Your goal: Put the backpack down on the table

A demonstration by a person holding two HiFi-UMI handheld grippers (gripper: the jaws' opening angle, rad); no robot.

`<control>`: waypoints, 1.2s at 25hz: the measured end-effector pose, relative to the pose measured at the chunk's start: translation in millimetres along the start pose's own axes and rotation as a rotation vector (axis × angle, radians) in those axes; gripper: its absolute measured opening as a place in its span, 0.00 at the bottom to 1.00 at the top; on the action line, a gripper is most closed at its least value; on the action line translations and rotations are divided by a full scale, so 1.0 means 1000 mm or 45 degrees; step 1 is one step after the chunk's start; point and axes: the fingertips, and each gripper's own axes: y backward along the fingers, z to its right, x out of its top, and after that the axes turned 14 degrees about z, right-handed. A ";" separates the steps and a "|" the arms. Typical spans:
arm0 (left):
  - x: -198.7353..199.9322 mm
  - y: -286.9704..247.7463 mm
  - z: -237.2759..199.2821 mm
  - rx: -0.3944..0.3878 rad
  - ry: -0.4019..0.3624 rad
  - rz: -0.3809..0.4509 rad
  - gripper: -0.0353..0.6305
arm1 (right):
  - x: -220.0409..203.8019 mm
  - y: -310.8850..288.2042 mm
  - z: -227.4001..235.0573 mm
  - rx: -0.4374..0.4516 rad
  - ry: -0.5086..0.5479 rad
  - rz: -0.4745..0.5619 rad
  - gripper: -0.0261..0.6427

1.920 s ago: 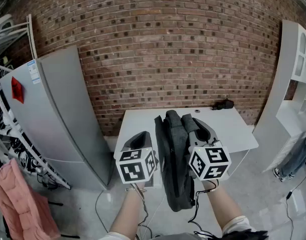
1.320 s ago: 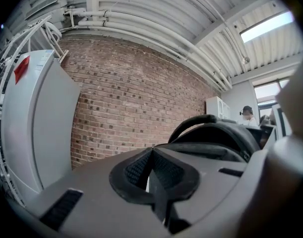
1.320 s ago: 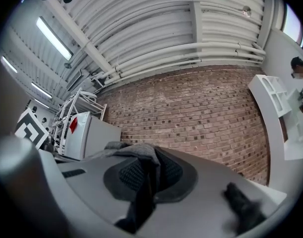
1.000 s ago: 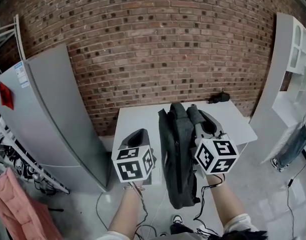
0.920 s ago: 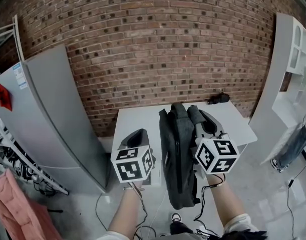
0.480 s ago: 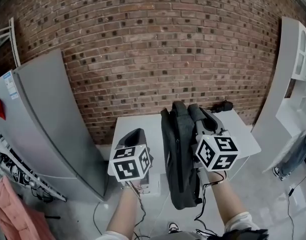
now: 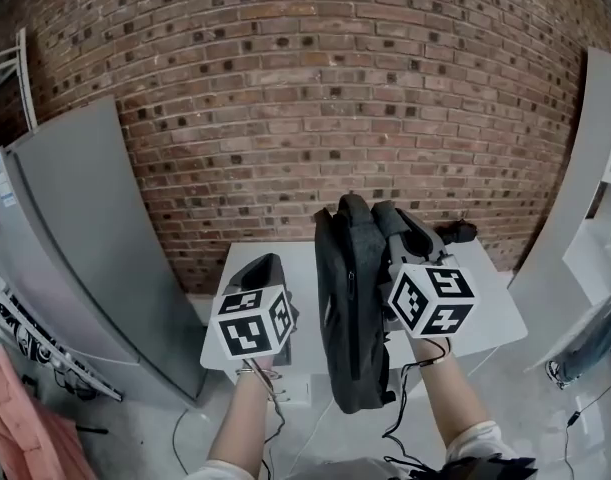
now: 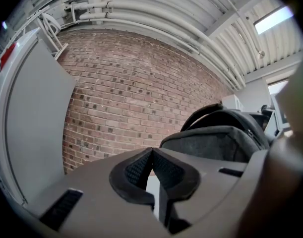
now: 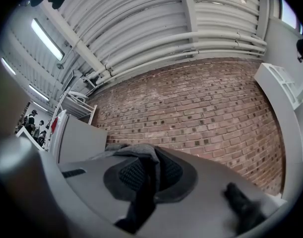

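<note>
The backpack [image 7: 353, 308], dark grey, is hung upright in the air by its top, not set down. Its lower end is seen below the near edge of the white worktop [image 7: 495, 303]; it seems to be in front of that edge rather than above the surface, though the steep view leaves this uncertain. A grey strap [image 9: 139, 155] at the top of the backpack is clamped between the jaws of the right hand-held gripper [image 7: 385, 216], which are closed on it, the fabric being pinched between the ribbed pads and trailing down from them. The left hand-held gripper [image 7: 266, 264] is held just beside the backpack, on its left and apart from it; its jaws are pressed together at the tips with nothing between them (only the wall and a strip of the worktop are seen past them). A small dark object [image 7: 460, 231] lies at the far right corner of the worktop. Behind the worktop a brick wall [image 7: 285, 98] is seen, and a tall grey cabinet [image 7: 75, 258] stands to the left.
</note>
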 end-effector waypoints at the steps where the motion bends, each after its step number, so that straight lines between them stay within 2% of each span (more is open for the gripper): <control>1: -0.001 -0.006 -0.001 0.012 0.001 0.003 0.07 | -0.003 -0.006 0.004 0.009 -0.008 -0.001 0.10; 11: -0.021 -0.047 0.001 0.082 -0.022 -0.042 0.07 | -0.030 -0.045 0.034 0.064 -0.047 -0.022 0.10; 18: -0.033 -0.069 -0.011 0.108 -0.048 -0.076 0.07 | -0.056 -0.066 0.047 0.051 -0.077 -0.048 0.10; 30: -0.041 -0.139 -0.037 0.058 -0.049 -0.067 0.07 | -0.092 -0.126 0.049 0.051 -0.059 -0.054 0.11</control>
